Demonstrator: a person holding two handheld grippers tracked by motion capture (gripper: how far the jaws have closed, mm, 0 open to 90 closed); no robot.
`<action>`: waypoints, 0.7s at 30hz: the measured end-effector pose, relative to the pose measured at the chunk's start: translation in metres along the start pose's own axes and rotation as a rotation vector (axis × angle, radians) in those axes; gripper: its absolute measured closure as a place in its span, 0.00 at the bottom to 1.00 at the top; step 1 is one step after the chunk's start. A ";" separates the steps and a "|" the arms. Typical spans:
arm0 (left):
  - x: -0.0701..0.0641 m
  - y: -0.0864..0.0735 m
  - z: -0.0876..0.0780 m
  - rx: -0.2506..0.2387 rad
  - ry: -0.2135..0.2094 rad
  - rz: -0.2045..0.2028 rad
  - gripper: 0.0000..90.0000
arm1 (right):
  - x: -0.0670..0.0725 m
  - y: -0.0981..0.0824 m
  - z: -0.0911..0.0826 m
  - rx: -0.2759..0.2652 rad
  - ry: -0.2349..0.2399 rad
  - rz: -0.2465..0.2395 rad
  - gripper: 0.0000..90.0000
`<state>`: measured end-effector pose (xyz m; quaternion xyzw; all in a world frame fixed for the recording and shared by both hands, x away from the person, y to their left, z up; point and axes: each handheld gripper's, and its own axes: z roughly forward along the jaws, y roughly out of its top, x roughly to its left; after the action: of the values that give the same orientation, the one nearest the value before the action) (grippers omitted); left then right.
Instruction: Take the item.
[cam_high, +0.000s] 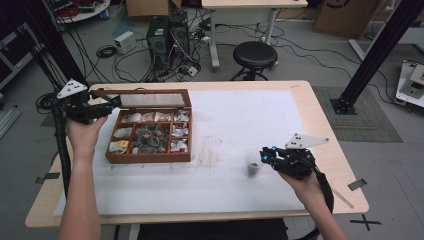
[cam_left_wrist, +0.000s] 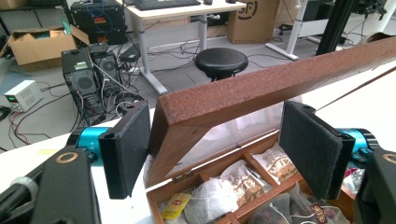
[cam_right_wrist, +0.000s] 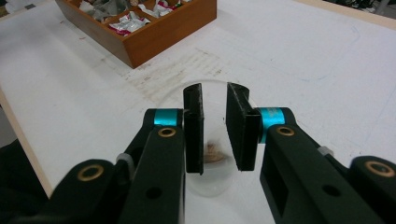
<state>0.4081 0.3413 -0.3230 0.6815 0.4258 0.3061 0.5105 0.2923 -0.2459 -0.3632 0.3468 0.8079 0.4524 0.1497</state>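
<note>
A wooden tea box (cam_high: 150, 157) with several compartments of tea bags stands at the left of the table. Its glass lid (cam_high: 150, 93) is raised. My left gripper (cam_high: 116, 101) holds the lid's left end. In the left gripper view the lid's wooden rail (cam_left_wrist: 243, 88) runs between the jaws of the left gripper (cam_left_wrist: 217, 109), and the left pad (cam_left_wrist: 133, 149) lies against its corner. At the right, a clear plastic cup (cam_high: 252, 162) holds a brownish tea bag (cam_right_wrist: 212, 151). My right gripper (cam_high: 263, 155) (cam_right_wrist: 215, 91) hovers over the cup's mouth, jaws a little apart with nothing between them.
A white sheet (cam_high: 235, 120) covers most of the wooden table (cam_high: 325, 125). On the floor beyond the far edge stand a black stool (cam_high: 254, 54) and computer towers (cam_high: 167, 37) amid cables. A black frame post (cam_high: 370, 55) rises at the right.
</note>
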 end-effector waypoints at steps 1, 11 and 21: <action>0.000 0.000 0.000 -0.001 0.000 -0.001 0.29 | 0.000 0.000 0.000 -0.001 0.000 0.001 0.84; 0.000 0.000 0.000 0.000 0.000 -0.001 0.29 | -0.001 0.005 -0.004 -0.029 -0.009 0.003 0.70; 0.000 -0.001 -0.001 0.000 -0.006 -0.002 0.29 | -0.007 0.019 -0.008 -0.068 -0.018 0.011 0.57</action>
<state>0.4075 0.3418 -0.3235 0.6822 0.4249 0.3036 0.5118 0.3008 -0.2489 -0.3434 0.3500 0.7888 0.4771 0.1664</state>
